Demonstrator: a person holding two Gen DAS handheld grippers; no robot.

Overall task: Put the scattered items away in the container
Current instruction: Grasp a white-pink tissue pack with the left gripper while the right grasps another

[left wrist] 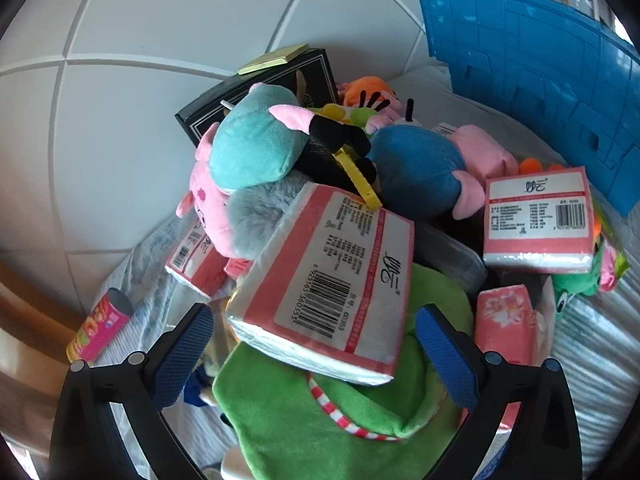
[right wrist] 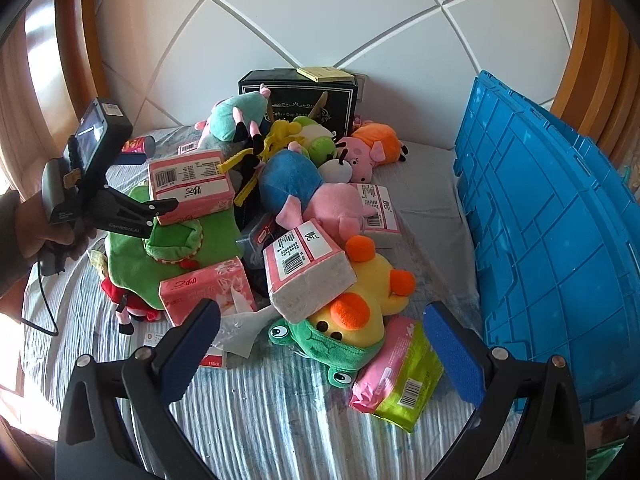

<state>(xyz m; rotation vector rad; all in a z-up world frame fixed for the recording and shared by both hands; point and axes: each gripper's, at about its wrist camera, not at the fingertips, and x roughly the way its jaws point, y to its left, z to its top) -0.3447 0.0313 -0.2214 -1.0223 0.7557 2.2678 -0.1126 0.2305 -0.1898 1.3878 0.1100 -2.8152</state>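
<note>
A pile of plush toys and tissue packs lies on a bed. My left gripper (left wrist: 316, 344) is open, its jaws either side of a pink-and-white tissue pack (left wrist: 332, 280) that rests on a green plush (left wrist: 320, 412); the pack also shows in the right wrist view (right wrist: 190, 186), with the left gripper (right wrist: 160, 206) beside it. My right gripper (right wrist: 320, 346) is open and empty, just above a yellow duck plush with a green frog hood (right wrist: 344, 320). The blue crate (right wrist: 560, 248) stands at the right and also shows in the left wrist view (left wrist: 532, 68).
A black gift box (right wrist: 298, 100) with a yellow notepad (right wrist: 326, 74) on it stands at the back by the white headboard. A pink-green wipes pack (right wrist: 400, 376) lies by my right finger. A snack tube (left wrist: 100, 326) lies at the bed's left edge.
</note>
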